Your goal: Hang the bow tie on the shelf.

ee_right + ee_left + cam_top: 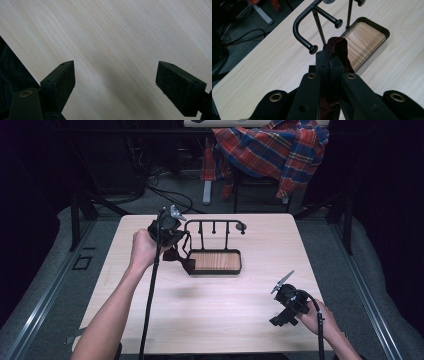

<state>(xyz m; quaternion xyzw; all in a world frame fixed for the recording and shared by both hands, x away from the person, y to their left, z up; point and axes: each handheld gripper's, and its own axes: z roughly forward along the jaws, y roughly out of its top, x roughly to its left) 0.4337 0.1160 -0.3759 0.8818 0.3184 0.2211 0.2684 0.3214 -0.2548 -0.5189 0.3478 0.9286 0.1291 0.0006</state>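
Setting: dim room, pale wood table (215, 305) centre frame in high view, grey floor round it, cables on floor upper left.
Background: plaid shirt (272, 150) draped over chair, top centre-right of high view.
Rack: black metal stand w/ wood-floored tray (216, 262) mid-table; upright rods carry a top bar w/ knob-ended pegs (325, 18), seen close in upper centre of left gripper view.
Left gripper (172, 240): held by left hand (142, 250), left of centre in high view, just beside tray's left end. Jaws pressed together on dark maroon velvety band (339, 48); fabric loops up over jaw tips and shows again below betw. the arms, in left gripper view.
Band position: raised off table, near rack's curved left end, just below a peg knob in left gripper view.
Right gripper (285, 312): lower right of high view, held by right hand (320, 320), low over bare table, well apart from rack. Jaws spread wide, nothing betw. the pads (58, 81).
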